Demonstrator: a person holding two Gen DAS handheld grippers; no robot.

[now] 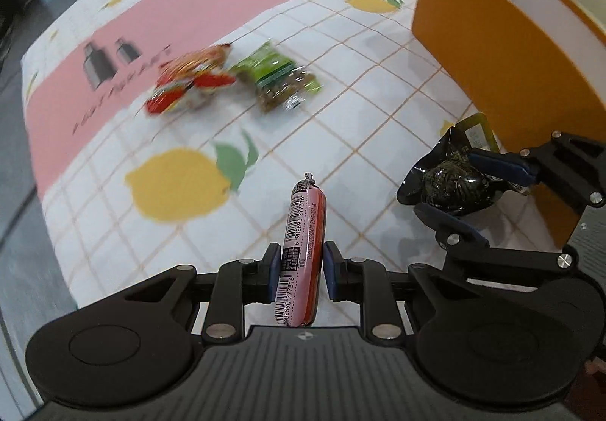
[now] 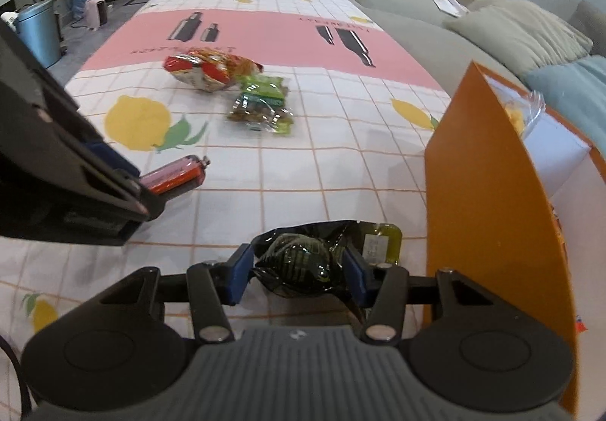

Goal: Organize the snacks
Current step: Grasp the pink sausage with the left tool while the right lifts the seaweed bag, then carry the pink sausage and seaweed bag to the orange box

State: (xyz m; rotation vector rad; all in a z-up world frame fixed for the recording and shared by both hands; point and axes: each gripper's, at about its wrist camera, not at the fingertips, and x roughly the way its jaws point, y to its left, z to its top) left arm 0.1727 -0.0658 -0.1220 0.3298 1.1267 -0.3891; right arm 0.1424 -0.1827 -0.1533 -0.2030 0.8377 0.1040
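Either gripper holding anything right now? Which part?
Left gripper pinches a pink sausage stick near its lower end. Right gripper clamps a dark vacuum-packed snack across its bulging middle.

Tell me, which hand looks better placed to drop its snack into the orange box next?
Probably the right. Its gripper, shut on the dark wrapped snack, sits right beside the orange box; the left gripper, holding the pink sausage, is farther from it.

1. Two handheld grippers, left gripper (image 1: 302, 265) and right gripper (image 2: 299, 271), both matte black plastic.
2. Blue pads (image 1: 330, 271) lining the fingertips.
3. Silver round screw heads (image 2: 380, 332) at linkage pivots.
4. Ribbed grey centre plate (image 1: 303, 364) flanked by round black housings.
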